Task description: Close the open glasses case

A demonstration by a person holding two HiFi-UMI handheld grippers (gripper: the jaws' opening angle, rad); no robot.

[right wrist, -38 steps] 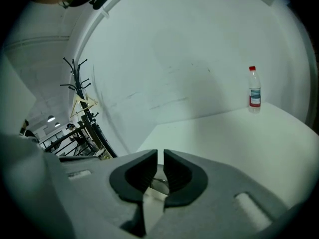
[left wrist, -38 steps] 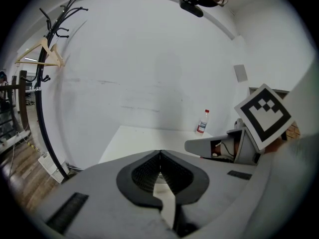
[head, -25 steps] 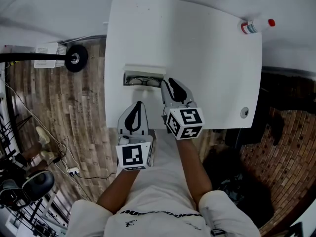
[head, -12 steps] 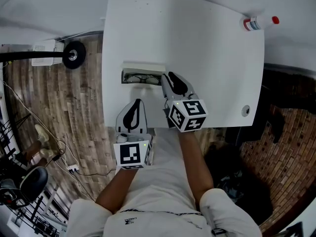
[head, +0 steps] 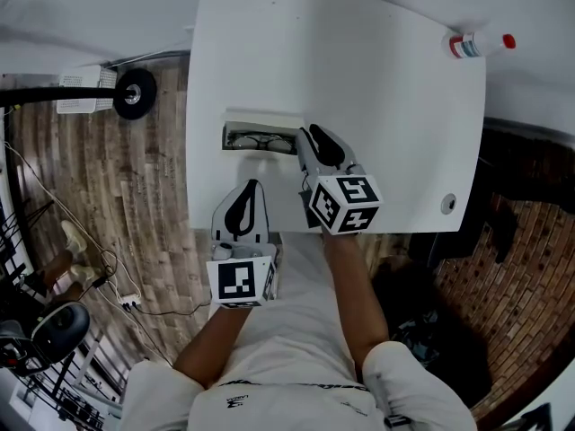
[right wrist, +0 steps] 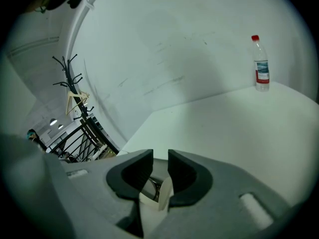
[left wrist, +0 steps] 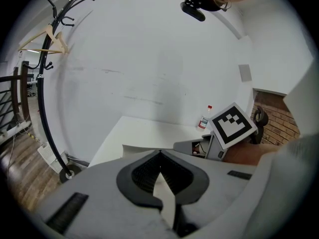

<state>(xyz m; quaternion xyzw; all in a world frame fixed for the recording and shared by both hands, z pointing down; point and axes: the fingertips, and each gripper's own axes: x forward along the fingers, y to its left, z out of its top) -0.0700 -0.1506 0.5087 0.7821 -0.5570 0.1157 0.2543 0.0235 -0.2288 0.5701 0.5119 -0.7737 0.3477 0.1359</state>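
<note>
**Glasses case [head: 260,140] lies open on the table [head: 377,88]**

The right gripper [head: 308,136] has its jaws slightly apart at the case's right end. The left gripper [head: 249,187] has its jaws together and empty, on the case's near side. The raised lid [head: 262,118] probably folds best when pushed from behind.

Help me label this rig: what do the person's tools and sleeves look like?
The left tool and right tool are light grey and black; each carries a white cube with black square markers. The T-shirt is white and short-sleeved.
</note>
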